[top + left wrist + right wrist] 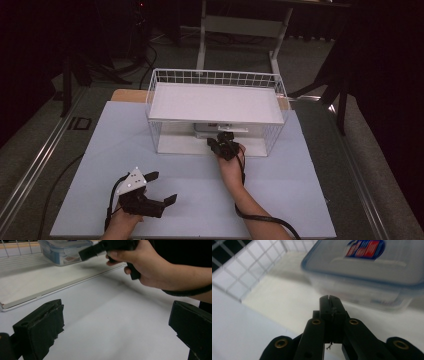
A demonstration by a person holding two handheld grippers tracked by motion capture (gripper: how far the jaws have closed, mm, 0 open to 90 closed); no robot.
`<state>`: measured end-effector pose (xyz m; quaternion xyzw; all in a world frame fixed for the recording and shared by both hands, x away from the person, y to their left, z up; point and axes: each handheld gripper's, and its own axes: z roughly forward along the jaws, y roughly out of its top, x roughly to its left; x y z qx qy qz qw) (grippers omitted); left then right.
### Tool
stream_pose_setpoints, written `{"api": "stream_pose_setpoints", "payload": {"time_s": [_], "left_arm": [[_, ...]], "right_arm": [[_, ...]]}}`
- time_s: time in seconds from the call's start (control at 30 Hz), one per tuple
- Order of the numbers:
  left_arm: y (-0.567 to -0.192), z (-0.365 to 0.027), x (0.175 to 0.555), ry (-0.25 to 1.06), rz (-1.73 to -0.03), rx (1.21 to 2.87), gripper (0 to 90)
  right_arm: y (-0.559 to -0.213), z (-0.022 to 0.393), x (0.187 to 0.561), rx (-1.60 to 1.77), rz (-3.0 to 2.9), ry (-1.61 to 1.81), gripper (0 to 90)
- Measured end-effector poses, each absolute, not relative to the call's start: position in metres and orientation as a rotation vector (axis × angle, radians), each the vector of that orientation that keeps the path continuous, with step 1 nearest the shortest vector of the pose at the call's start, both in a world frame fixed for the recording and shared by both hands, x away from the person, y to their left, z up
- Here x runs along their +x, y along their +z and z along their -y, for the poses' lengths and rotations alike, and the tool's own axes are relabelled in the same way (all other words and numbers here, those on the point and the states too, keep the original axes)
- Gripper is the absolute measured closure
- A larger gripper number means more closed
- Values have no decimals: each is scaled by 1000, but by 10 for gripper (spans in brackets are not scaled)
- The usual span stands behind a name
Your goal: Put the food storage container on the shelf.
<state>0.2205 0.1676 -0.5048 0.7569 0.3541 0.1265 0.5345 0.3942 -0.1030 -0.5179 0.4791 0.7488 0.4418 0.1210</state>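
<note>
The right claw (329, 300), closed and empty, pointed at a clear plastic food container (367, 272); its red-and-blue lid label (365, 248) was unreadable. The left claw (115, 327) stood open.

From my remote station: a pale tabletop (190, 200) fills the middle of the high view. On its far half, toward 12 o'clock, stands a white wire rack (215, 77) with a flat white shelf panel (215, 102) laid across its top. A wooden board (127, 95) peeks out from under the tabletop at 11 o'clock. A grey desk frame (240, 25) stands on the floor beyond, at 12 o'clock. Black stands flank the table, one at 10 o'clock (67, 80) and one at 2 o'clock (342, 95). A metal rail (35, 160) runs along the floor at 9 o'clock.
</note>
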Motion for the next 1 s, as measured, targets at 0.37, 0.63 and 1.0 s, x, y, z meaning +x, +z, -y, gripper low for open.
{"api": "stream_pose_setpoints", "payload": {"time_s": [0.37, 0.63, 1.0], "left_arm": [[-503, -170, 220, 309, -849, 1785, 8], [-505, -167, 219, 303, -837, 1801, 8], [-506, -166, 219, 302, -834, 1802, 8]], "right_arm": [[-514, 113, 364, 1305, -2209, 1368, 479], [-504, 121, 343, 1191, -2229, 1410, 131], [-497, 147, 326, 1174, -2219, 1332, 145]]}}
